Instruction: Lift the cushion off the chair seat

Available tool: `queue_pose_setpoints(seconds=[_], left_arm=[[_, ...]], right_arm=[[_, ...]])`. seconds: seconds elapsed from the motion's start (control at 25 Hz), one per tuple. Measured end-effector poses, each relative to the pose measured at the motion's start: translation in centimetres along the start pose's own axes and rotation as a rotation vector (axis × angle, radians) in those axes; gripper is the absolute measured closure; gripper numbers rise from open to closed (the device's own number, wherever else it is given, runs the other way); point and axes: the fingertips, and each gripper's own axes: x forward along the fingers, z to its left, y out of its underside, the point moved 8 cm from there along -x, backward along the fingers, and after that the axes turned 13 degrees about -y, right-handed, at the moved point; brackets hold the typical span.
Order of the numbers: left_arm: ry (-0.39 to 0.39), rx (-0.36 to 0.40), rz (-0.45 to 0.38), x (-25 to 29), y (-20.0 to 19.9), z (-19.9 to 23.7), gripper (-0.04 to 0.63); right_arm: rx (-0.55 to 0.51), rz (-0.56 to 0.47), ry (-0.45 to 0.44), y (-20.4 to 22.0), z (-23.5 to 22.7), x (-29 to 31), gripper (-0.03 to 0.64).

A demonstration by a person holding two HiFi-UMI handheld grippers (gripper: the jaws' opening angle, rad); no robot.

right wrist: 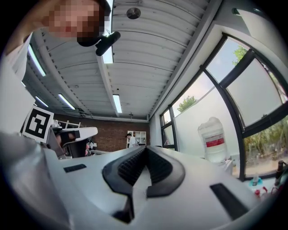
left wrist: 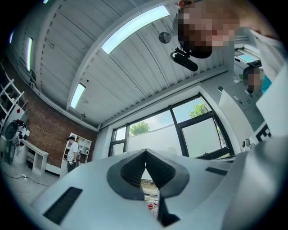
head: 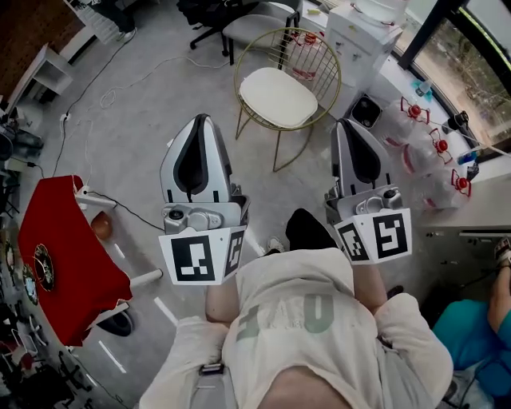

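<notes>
A cream cushion lies on the seat of a gold wire chair at the top middle of the head view. My left gripper is held below and left of the chair, apart from it, and my right gripper hangs just off the chair's right side. Both point up and away. In the left gripper view the left gripper has its jaws together at the tips with nothing between them. In the right gripper view the right gripper is shut and empty too. Neither touches the cushion.
A red-topped table stands at the left. A white water dispenser with spare bottles is behind and right of the chair. An office chair sits beyond it. A cable trails across the grey floor. A person stands far off.
</notes>
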Motion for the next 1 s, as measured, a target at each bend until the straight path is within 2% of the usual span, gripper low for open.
queue_pose_setpoints(seconds=[0.16,0.32,0.48,0.6,0.8,1.0], left_arm=[[0.02,-0.008,0.015,2.1,1.4,0.5,0.584],[0.026,-0.014,0.058,5.0,3.9,0.4,0.584],[0.051,-0.02,0.046,8.9,6.8,-0.2,0.584],[0.064,0.001,0.029,13.1,8.5,-0.4,0.584],[0.035,0.028,0.052,22.2,11.1,-0.4,0.584],[0.024,0.053,0.043,31.2,13.2,-0.9,0.584]], right_arm=[[0.008,0.044,0.024,1.0,-1.1,1.4,0.6],[0.03,0.035,0.054,2.6,-3.7,2.9,0.6],[0.043,0.024,0.066,4.7,-7.3,5.6,0.6],[0.071,0.019,0.073,6.3,-10.9,9.1,0.6],[0.078,0.006,0.056,7.5,-17.6,16.3,0.6],[0.071,0.002,0.091,8.3,-25.0,21.7,0.6]])
